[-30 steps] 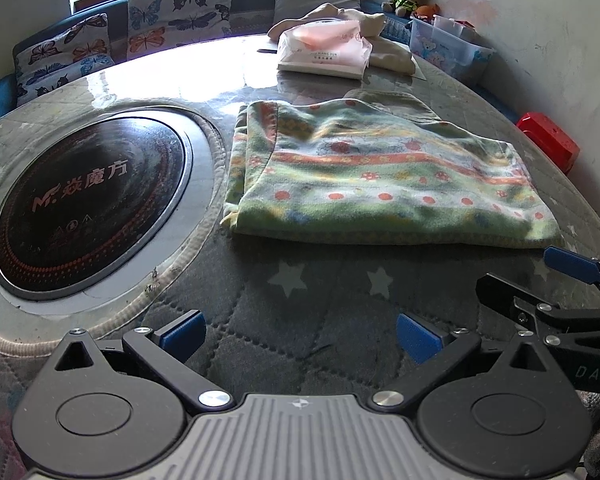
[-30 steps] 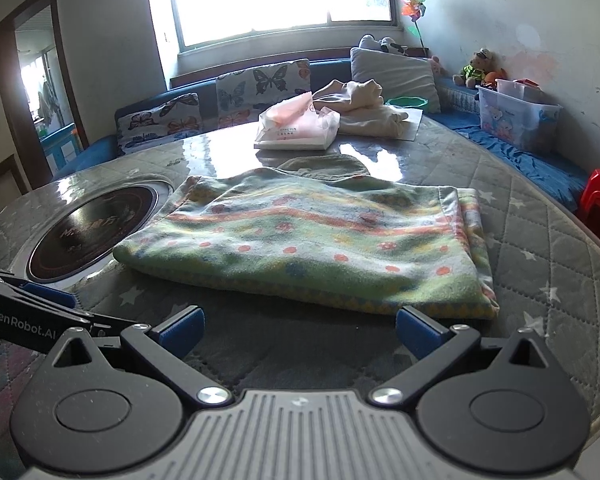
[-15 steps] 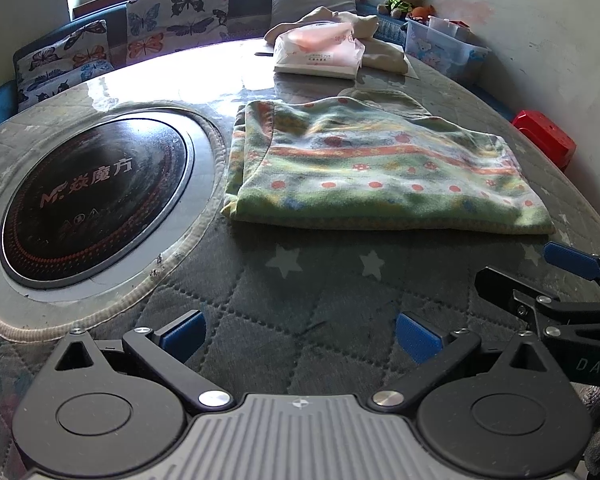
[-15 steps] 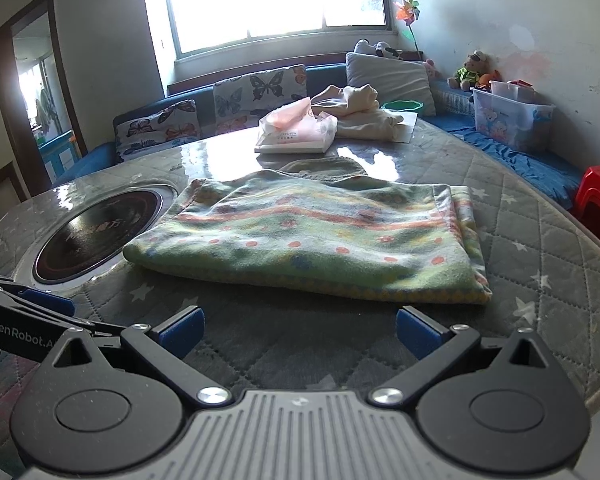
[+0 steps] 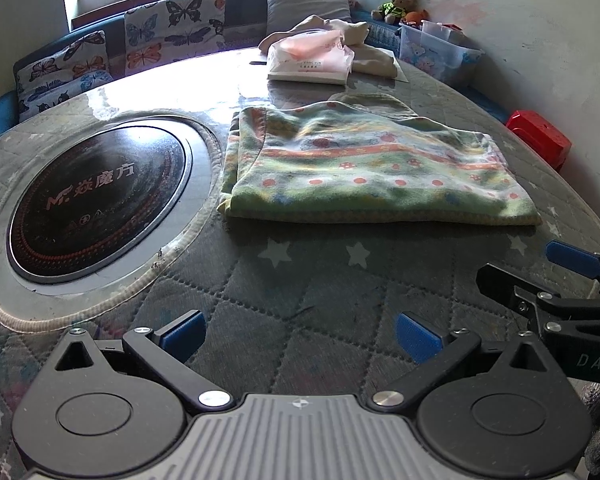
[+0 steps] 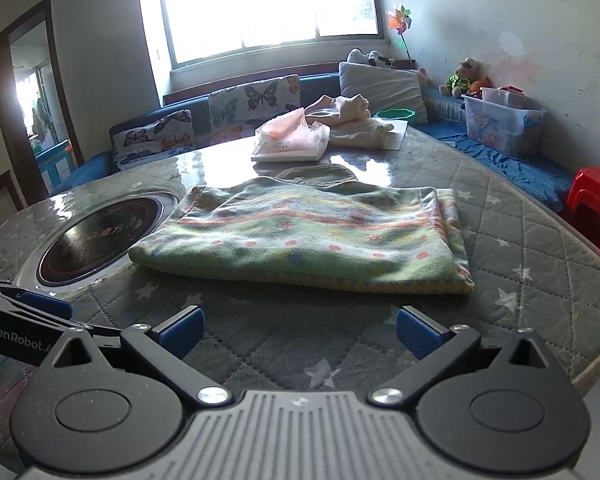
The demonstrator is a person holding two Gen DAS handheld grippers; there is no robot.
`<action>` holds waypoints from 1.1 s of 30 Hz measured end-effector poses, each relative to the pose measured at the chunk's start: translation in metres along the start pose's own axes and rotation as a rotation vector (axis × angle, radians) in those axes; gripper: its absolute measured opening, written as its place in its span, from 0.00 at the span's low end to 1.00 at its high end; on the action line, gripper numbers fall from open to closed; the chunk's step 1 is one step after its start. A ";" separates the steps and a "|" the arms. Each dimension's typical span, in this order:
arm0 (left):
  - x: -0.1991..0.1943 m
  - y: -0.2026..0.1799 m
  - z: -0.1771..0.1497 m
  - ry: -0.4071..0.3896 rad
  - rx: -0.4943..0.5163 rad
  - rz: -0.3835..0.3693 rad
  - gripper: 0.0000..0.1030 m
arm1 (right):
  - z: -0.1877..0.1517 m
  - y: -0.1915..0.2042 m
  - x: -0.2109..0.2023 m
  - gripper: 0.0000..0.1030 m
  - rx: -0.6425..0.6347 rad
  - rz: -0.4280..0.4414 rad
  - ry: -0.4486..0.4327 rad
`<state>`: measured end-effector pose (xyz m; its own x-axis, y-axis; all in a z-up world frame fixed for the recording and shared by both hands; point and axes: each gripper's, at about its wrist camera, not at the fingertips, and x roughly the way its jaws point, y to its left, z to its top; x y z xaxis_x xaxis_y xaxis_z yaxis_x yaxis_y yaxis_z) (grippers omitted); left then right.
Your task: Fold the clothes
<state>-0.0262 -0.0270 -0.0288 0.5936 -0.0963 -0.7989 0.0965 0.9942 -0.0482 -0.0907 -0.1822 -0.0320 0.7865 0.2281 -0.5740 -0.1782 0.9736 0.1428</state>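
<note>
Two tools [image 5: 300,338] [image 6: 298,330], one folded garment [image 5: 376,168]

We cannot read the small print on the tissue pack [image 5: 308,66]. The right tool [image 5: 572,280] is cut off by the left-wrist frame edge. The red stool [image 6: 596,204] is cropped too.

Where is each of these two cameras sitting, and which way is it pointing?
Left wrist: sits on the left gripper, looking forward over its open blue-tipped fingers at the folded green garment and the round black cooktop; the right gripper pokes in at the right edge.
Right wrist: sits on the right gripper, open too, facing the window across the same garment; the left gripper shows at the left edge.
Shared: garment, cooktop, pink packet, quilted table.
</note>
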 end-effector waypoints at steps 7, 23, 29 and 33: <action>-0.005 -0.001 -0.005 -0.004 0.002 0.009 1.00 | -0.003 0.002 -0.005 1.00 0.001 0.006 -0.009; -0.016 -0.003 -0.011 -0.021 0.006 0.020 1.00 | -0.003 0.006 -0.014 1.00 -0.003 0.016 -0.038; -0.016 0.002 -0.009 -0.025 -0.008 0.025 1.00 | 0.002 0.012 -0.008 1.00 -0.020 0.027 -0.036; -0.015 0.008 -0.007 -0.022 -0.023 0.033 1.00 | 0.006 0.015 -0.004 1.00 -0.031 0.034 -0.034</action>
<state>-0.0396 -0.0176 -0.0215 0.6136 -0.0639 -0.7871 0.0582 0.9977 -0.0357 -0.0931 -0.1683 -0.0224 0.7992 0.2613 -0.5413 -0.2232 0.9652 0.1363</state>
